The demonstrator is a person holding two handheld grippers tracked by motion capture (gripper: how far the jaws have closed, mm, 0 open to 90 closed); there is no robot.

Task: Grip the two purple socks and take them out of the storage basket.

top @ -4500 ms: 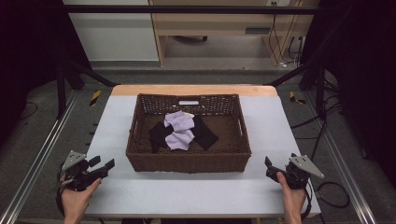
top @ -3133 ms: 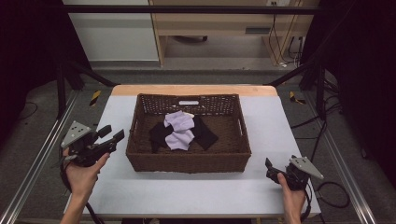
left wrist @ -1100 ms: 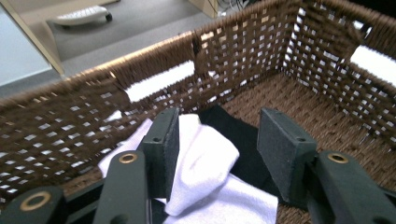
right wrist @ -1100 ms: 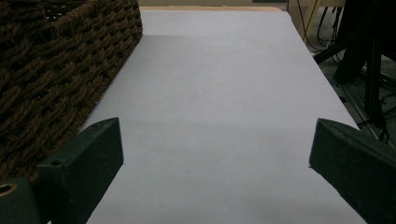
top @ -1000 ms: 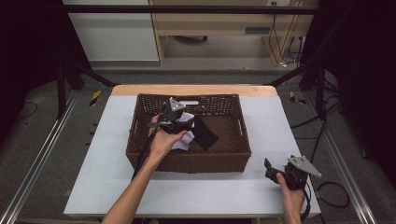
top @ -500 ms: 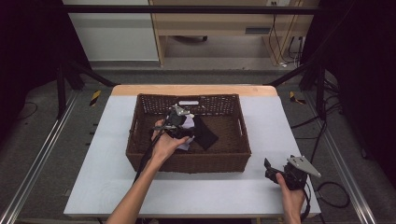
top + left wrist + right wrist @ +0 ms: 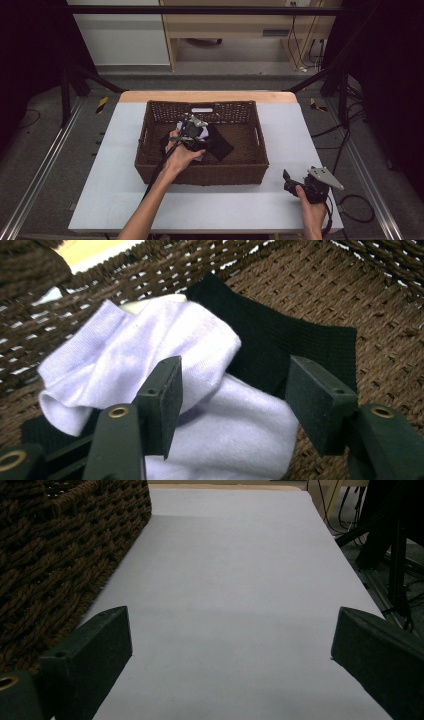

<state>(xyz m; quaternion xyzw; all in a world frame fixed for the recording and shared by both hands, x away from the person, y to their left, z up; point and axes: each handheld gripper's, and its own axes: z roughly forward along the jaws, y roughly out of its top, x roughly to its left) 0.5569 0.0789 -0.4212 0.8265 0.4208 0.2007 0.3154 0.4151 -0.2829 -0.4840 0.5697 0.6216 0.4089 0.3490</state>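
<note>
A dark wicker basket (image 7: 200, 172) stands mid-table and holds lavender socks (image 7: 165, 340) lying on black socks (image 7: 285, 340). My left gripper (image 7: 192, 131) reaches down into the basket's left half. Its jaws (image 7: 235, 390) have just been opening and stand wide. The lavender sock lies under and between them, and the pads do not press on it. A black sock (image 7: 222, 145) spreads out to its right. My right gripper (image 7: 287, 179) rests at the table's front right, open (image 7: 230, 645), with bare tabletop between its fingers.
The white tabletop (image 7: 100, 190) surrounds the basket. The basket's woven side wall (image 7: 60, 545) rises close to the left of my right gripper. Metal rails run along both table sides, and cables lie on the floor at the right.
My left hand has come from the table's left front over the basket rim and sunk onto the socks, its jaws spreading wider. The right gripper has stayed put.
</note>
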